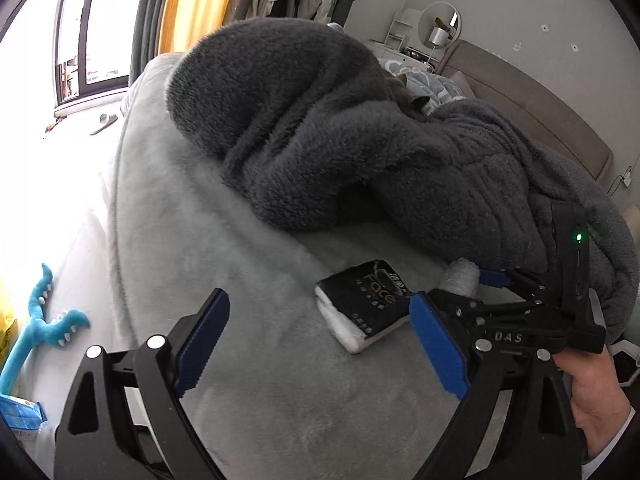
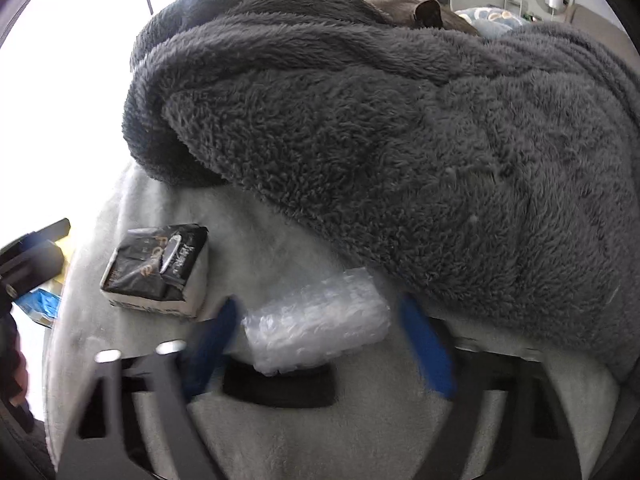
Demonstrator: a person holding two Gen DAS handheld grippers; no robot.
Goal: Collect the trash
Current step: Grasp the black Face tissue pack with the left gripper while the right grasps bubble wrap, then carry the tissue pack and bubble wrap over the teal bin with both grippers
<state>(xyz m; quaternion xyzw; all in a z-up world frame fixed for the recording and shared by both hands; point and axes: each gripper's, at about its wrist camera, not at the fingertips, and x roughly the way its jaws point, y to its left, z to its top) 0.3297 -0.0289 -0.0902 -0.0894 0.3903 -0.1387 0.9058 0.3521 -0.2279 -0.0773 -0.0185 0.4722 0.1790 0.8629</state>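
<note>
Since the bubble-wrap roll [image 2: 316, 320] lying on the pale fleece bedcover [image 2: 280, 432] under the dark blanket's [image 2: 400, 140] edge looks light and squashy, I'd pinch its middle gently; my right gripper [image 2: 320, 344] brackets it, apparently not yet pressing. My left gripper [image 1: 320, 344] gapes empty. The tissue pack [image 1: 366, 304] reads "Face".
</note>
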